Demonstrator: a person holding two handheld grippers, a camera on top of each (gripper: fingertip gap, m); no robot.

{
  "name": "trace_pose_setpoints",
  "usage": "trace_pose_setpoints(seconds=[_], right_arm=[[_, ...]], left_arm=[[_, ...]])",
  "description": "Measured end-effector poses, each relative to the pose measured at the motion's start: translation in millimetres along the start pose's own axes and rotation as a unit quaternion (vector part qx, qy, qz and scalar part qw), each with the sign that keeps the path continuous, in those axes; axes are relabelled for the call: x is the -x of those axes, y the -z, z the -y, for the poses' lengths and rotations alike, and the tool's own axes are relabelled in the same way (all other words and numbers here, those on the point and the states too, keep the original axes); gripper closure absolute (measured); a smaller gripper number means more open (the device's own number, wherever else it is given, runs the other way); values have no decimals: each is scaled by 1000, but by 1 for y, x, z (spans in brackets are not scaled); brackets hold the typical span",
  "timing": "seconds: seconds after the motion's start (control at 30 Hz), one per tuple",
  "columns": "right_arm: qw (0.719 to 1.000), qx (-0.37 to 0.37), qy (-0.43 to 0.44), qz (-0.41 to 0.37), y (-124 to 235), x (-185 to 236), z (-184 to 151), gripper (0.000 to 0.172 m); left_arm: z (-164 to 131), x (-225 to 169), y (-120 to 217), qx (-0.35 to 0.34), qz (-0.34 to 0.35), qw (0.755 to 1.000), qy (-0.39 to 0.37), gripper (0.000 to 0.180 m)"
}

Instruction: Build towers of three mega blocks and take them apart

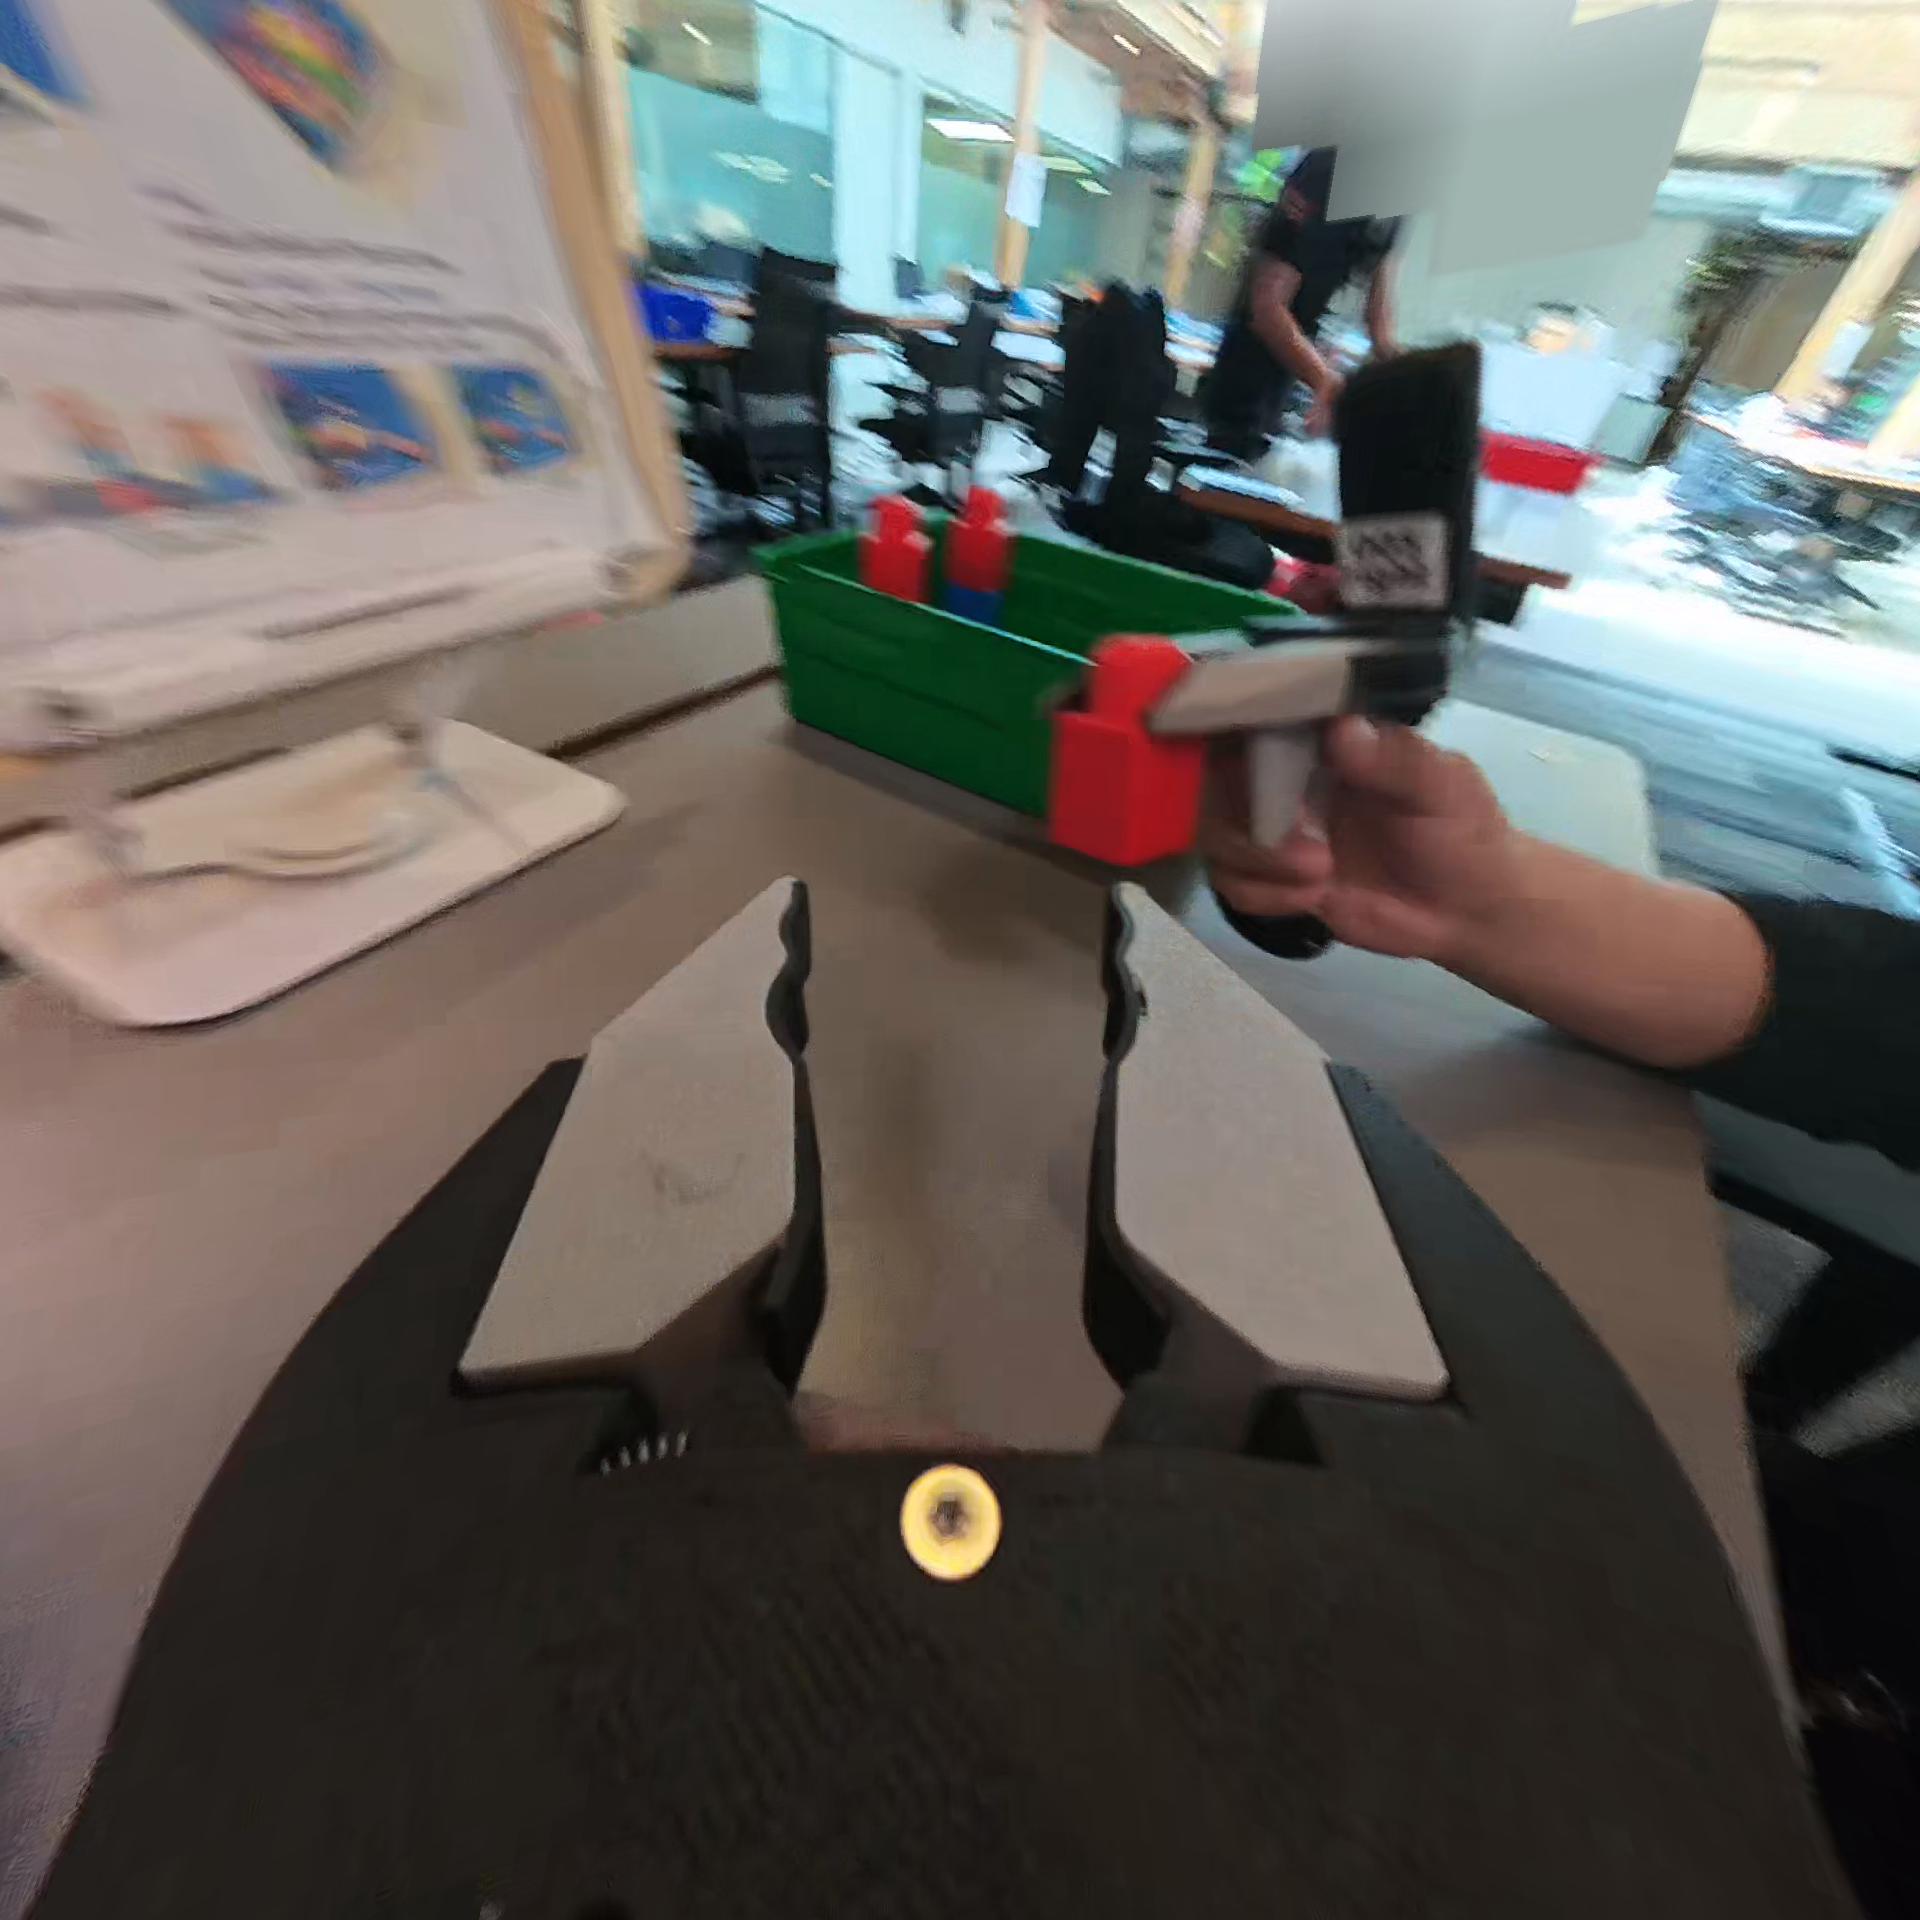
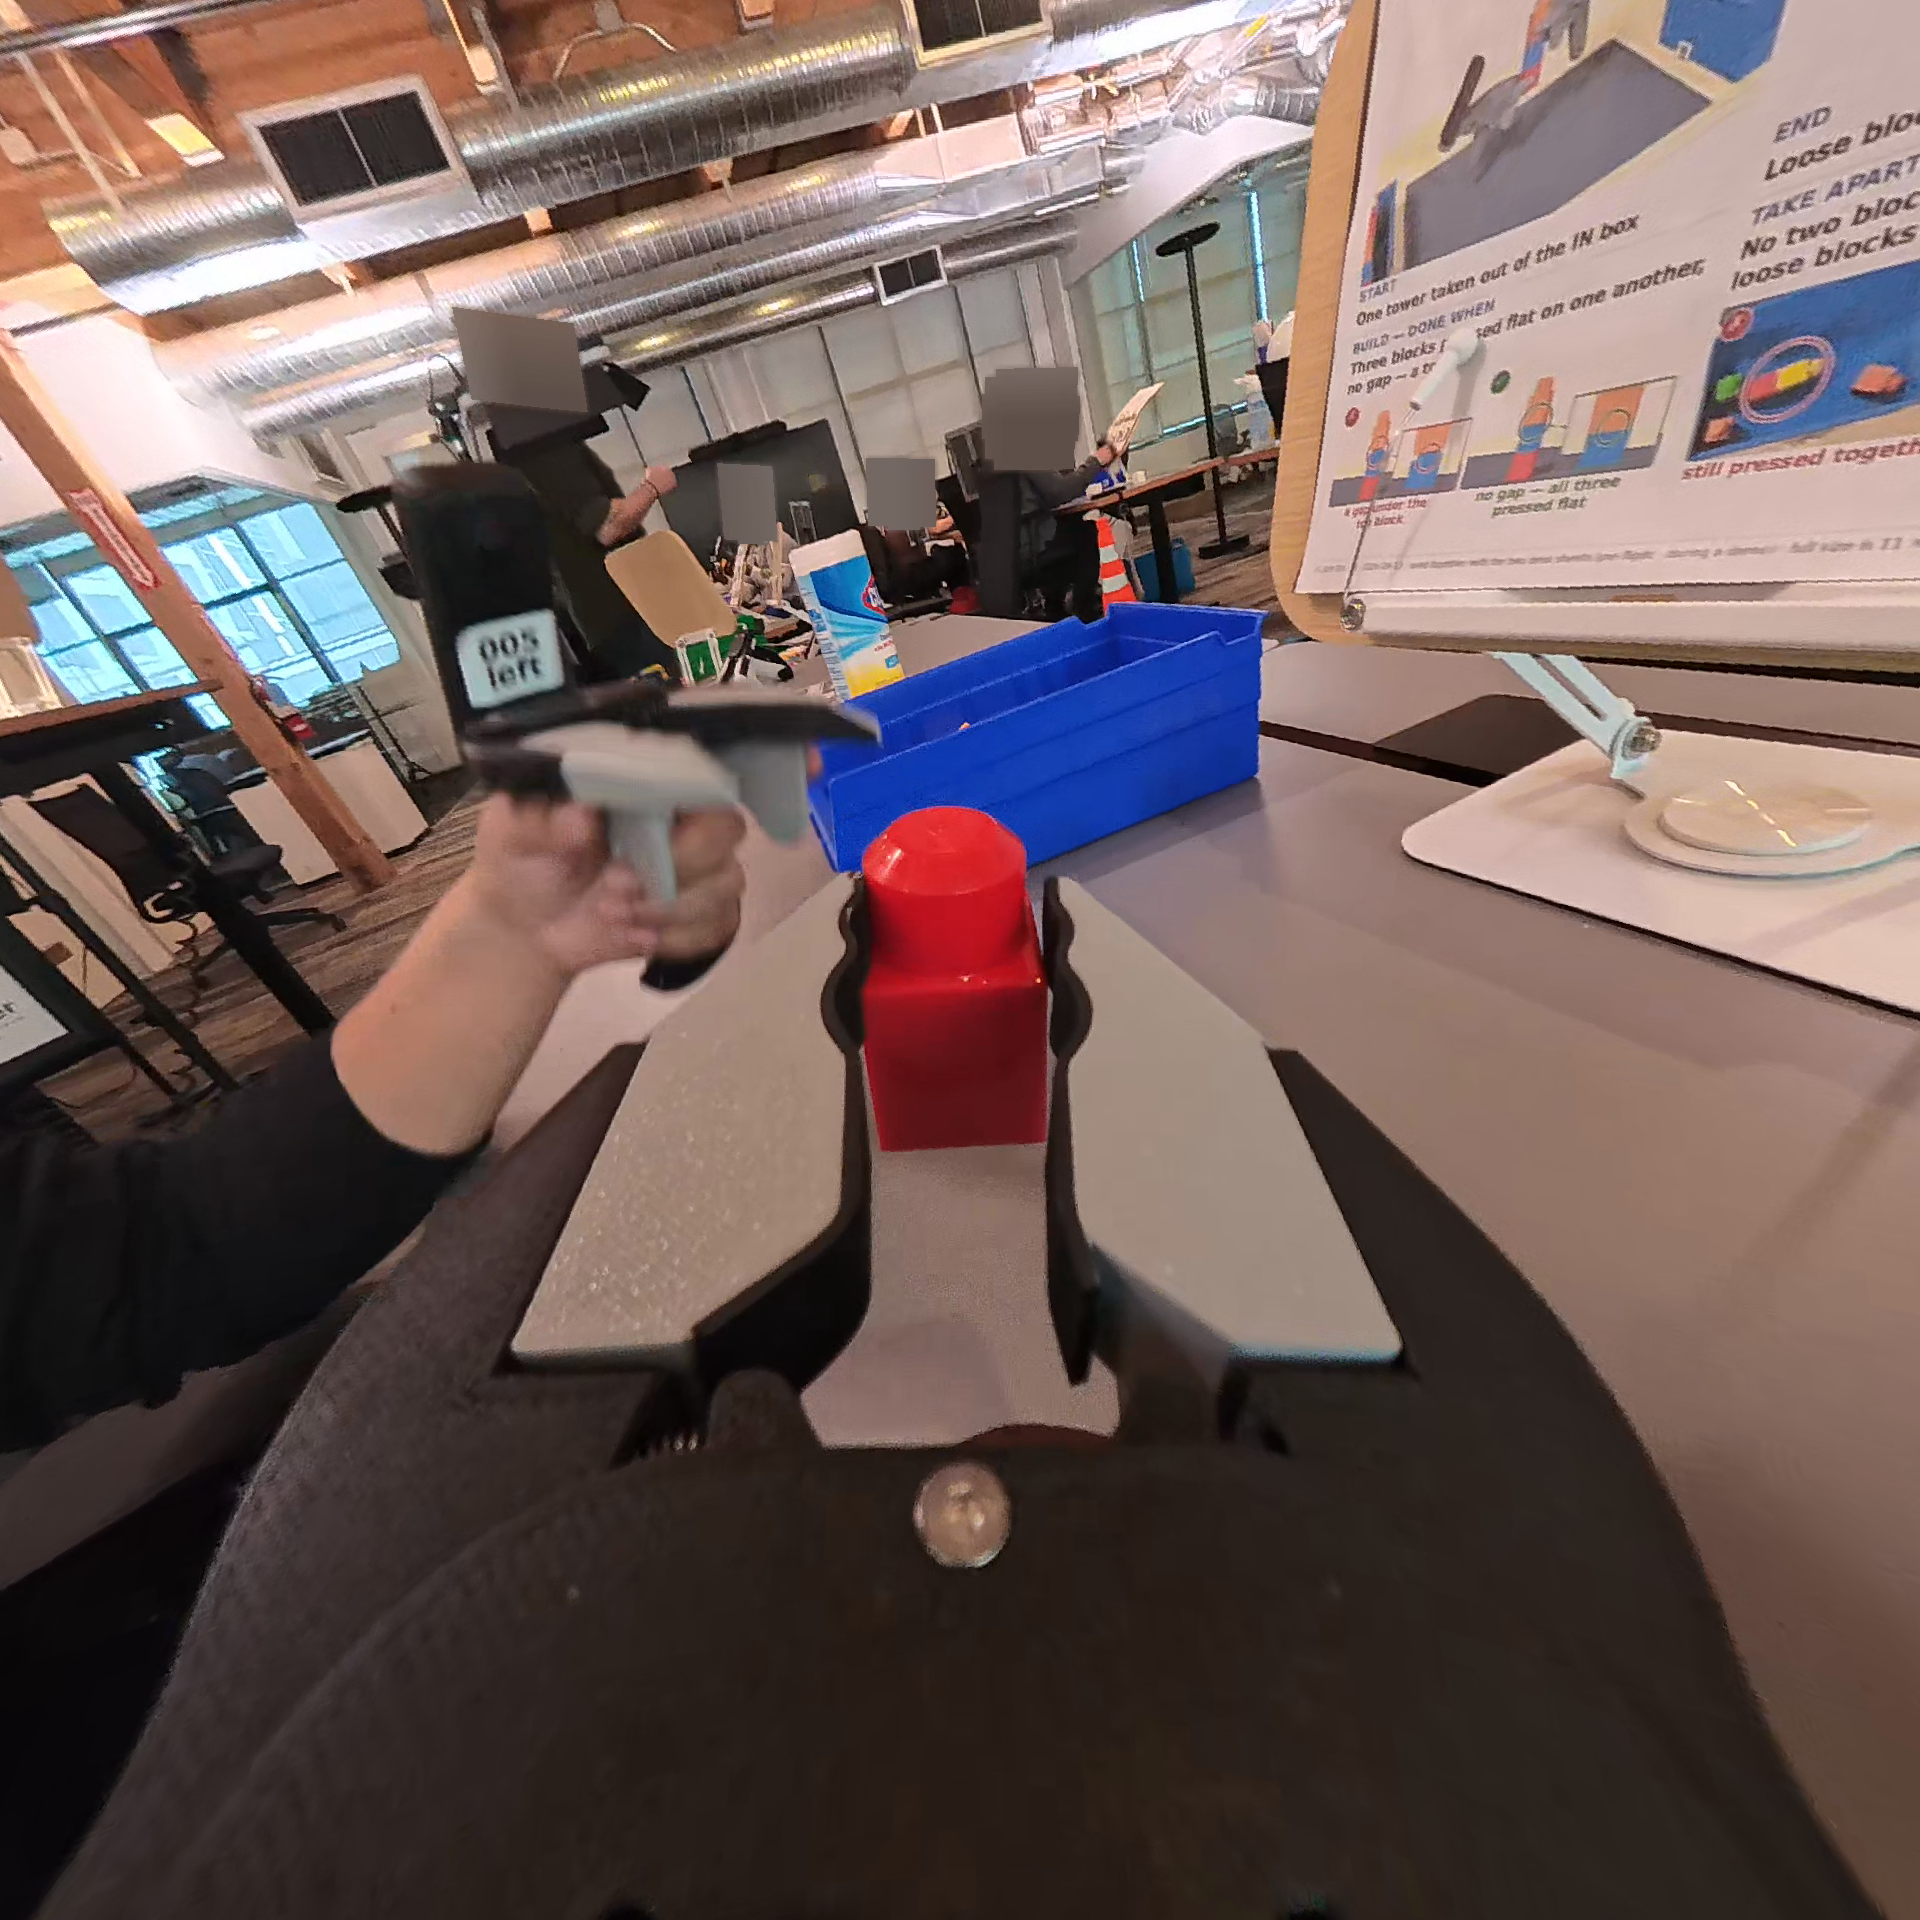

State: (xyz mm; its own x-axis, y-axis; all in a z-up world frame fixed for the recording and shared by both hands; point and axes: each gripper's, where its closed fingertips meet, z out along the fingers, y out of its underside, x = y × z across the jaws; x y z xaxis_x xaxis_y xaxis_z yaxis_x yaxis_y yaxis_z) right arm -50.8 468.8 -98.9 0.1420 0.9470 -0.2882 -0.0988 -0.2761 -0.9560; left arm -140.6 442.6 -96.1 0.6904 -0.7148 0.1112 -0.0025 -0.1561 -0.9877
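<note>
My right gripper (image 2: 948, 914) is shut on a red mega block (image 2: 954, 997), both pads pressing its sides, held above the grey table (image 2: 1455, 1039). The same gripper (image 1: 1164, 707) and red block (image 1: 1127, 758) show in the left wrist view at the right, in front of a green bin (image 1: 914, 675). Inside that bin stand blocks, red ones (image 1: 894, 551) on top and a blue one (image 1: 971, 603) below. My left gripper (image 1: 954, 914) is open and empty above the table. It also shows in the right wrist view (image 2: 790, 769), held by a hand, near a blue bin (image 2: 1049, 717).
A poster board on a white stand (image 1: 312, 831) stands at the left of the left wrist view and shows at the right of the right wrist view (image 2: 1621, 312). A wipes canister (image 2: 847, 613) stands behind the blue bin. People and office chairs are in the background. One gripper's finger ends stand about 10 centimetres off the other's.
</note>
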Motion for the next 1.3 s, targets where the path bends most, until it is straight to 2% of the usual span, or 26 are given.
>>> trace_pose_setpoints(seconds=[0.07,0.13,0.2,0.27,0.4,0.5,0.6,0.77,0.83,0.9,1.0,1.1,1.17,1.23,1.3], right_arm=[[1000,2,-9,3,-1,0,-2,142],[1000,11,-16,5,-4,0,-7,142],[1000,28,-13,2,-8,0,-14,142],[999,43,-1,0,-10,0,-21,142],[998,62,9,0,-15,1,-32,142],[997,73,8,4,-18,2,-38,142],[997,81,14,4,-20,3,-42,142],[997,81,17,9,-20,6,-41,142],[996,82,16,10,-20,6,-41,142],[996,84,12,12,-20,5,-42,142],[996,83,7,14,-20,5,-42,142],[996,85,5,14,-19,6,-42,142],[996,91,1,15,-20,6,-43,142],[995,99,-1,13,-20,5,-45,142],[994,107,-7,15,-20,5,-48,142]], left_arm=[[23,55,43,-32,110,993,0,133],[32,115,91,-47,232,971,19,139],[23,158,130,-36,317,947,41,138],[9,185,155,-13,365,930,53,129],[-9,231,187,49,436,898,30,124],[-30,272,200,140,473,869,32,121],[-58,309,216,261,513,818,13,121],[-88,339,232,399,537,742,-33,144],[-101,343,235,439,530,725,-40,156],[-109,345,235,454,525,718,-53,176],[-95,344,230,412,540,731,-67,180],[-48,328,213,313,552,761,-134,180],[-18,293,179,223,505,816,-170,180],[8,236,136,130,423,872,-208,180],[24,169,97,51,335,904,-259,180]])
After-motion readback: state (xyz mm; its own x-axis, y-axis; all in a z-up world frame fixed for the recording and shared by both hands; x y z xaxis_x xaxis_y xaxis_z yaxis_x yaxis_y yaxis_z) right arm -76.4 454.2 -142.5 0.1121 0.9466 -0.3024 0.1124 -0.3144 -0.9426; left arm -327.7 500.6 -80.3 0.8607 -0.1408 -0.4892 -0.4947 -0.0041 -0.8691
